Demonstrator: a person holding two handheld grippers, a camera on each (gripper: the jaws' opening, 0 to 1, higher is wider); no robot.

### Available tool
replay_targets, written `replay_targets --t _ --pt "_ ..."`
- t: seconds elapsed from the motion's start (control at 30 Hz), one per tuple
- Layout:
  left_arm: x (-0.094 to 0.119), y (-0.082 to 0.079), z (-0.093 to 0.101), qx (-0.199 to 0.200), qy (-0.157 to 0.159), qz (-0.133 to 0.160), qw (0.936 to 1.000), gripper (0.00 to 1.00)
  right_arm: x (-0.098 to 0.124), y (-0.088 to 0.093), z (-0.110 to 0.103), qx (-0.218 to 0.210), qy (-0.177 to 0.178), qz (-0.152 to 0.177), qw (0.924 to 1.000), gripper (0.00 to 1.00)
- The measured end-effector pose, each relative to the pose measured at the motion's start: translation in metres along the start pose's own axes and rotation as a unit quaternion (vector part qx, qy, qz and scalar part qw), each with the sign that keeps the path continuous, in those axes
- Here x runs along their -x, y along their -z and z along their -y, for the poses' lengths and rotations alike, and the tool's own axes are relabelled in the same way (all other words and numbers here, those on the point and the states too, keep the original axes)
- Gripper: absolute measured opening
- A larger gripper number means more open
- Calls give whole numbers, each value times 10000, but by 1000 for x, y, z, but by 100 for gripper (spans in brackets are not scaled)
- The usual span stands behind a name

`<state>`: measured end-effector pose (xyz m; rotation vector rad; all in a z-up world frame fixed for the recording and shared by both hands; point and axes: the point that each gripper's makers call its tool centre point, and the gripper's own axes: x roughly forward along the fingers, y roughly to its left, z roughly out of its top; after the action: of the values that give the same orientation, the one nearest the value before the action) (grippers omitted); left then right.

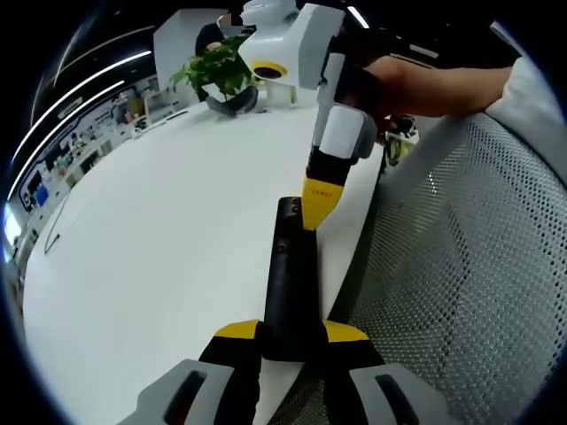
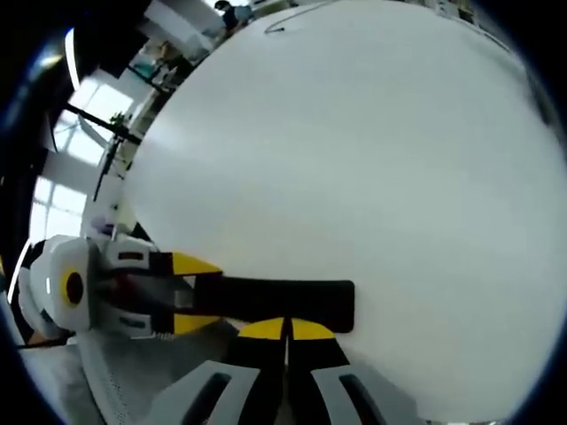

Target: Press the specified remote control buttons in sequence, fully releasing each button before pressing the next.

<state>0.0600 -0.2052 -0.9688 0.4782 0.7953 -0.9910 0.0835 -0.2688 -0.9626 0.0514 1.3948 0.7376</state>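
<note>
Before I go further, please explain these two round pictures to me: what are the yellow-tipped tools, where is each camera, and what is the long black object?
A person holds one hand tool in each hand; there is no robot arm. Each tool is a gripper with two yellow-tipped jaws and carries its own fisheye camera, which makes the pictures round.

In the left gripper view, the left gripper clamps one end of the black remote control, which lies along the edge of the white table. The right gripper comes down from above, jaws shut, its tip on the remote's far end. A hand holds it.

The right gripper view looks along that pressing tool at the same remote. A potted plant stands at the back, a mesh chair beside the table.
</note>
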Motion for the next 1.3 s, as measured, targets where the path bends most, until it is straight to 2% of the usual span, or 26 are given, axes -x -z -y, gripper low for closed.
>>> replay_targets --t 0.5,0.63,0.9,1.2,1.3 --pt "0 0 -1 -9 12 13 10000 25 -2 -2 1 6 -24 78 10000 0" --pt "0 1 0 -15 17 17 10000 25 -2 -1 0 169 62 86 9998 0" --pt "0 1 1 -17 4 15 10000 25 -1 -1 0 179 39 102 9998 0" --pt "1 0 3 -52 -33 -24 10000 24 0 1 1 -24 42 -11 10000 0" --pt "1 0 4 -202 -104 -43 9997 24 3 -2 2 -19 59 98 9999 0"
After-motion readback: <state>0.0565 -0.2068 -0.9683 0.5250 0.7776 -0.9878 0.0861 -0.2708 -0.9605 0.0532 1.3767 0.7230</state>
